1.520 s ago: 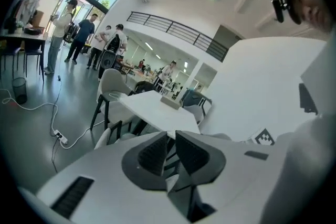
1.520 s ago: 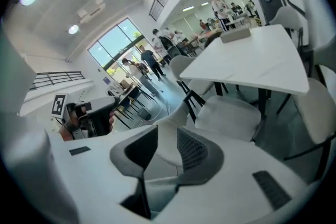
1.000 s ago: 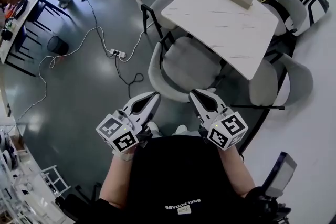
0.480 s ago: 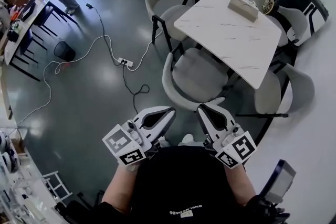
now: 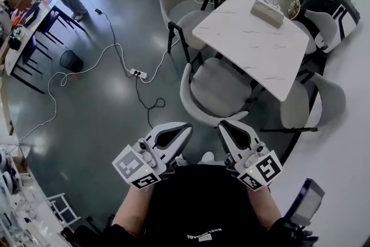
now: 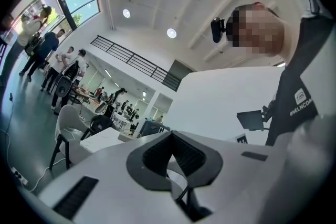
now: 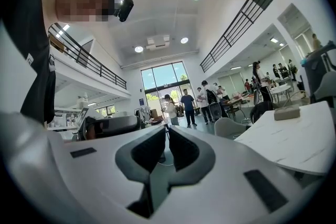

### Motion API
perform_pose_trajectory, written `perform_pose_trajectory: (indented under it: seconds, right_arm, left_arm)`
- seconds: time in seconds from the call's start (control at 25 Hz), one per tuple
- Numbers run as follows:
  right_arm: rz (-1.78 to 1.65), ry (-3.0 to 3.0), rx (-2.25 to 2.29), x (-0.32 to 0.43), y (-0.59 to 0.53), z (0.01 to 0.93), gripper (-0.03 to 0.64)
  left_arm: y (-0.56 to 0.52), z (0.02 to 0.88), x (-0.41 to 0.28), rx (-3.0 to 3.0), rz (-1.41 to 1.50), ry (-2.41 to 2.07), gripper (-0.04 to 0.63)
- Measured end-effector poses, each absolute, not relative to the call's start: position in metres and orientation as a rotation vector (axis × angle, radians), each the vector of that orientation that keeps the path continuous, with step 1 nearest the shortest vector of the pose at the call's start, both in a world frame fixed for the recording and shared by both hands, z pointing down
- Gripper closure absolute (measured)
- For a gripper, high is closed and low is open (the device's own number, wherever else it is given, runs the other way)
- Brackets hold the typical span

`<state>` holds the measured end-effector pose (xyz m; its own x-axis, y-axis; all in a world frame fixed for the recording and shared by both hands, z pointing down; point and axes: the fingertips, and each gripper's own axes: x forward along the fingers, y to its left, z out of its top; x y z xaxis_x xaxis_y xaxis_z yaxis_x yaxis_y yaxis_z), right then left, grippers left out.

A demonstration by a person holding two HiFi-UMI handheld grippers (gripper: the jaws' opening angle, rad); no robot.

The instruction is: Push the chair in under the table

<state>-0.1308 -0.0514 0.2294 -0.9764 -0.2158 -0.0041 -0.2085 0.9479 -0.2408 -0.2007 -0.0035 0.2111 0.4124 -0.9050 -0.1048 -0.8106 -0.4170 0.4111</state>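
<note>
While I watch both tools held close to the wearer's black shirt (image 5: 196, 205), my left claw (image 5: 184, 127) is pinched fully closed on nothing, and my right claw (image 5: 226, 126) is barely ajar, also empty. Just ahead of their tips stands the grey padded chair with black legs (image 5: 217, 87), its seat's far edge under the white marble-topped square table (image 5: 254, 37) beyond.
</note>
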Motion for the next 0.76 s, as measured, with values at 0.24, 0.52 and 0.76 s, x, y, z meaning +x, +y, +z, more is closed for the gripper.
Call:
perform_pose_trajectory:
  seconds: [0.24, 0.52, 0.76]
  right_arm:
    - [-0.346, 3.066, -0.328, -0.13, -0.053, 0.229, 0.585]
    - [-0.428, 3.022, -0.306, -0.129, -0.058, 0.228, 0.586]
    - [-0.441, 3.025, -0.281, -0.132, -0.054, 0.228, 0.586]
  left_arm:
    - [-0.004, 0.206, -0.189, 2.435, -0.433, -1.45, 0.591]
    - [-0.002, 0.198, -0.184, 2.461, -0.5, -1.404, 0.591]
    - [0.0, 0.201, -0.182, 2.463, -0.463, -1.443, 0.591]
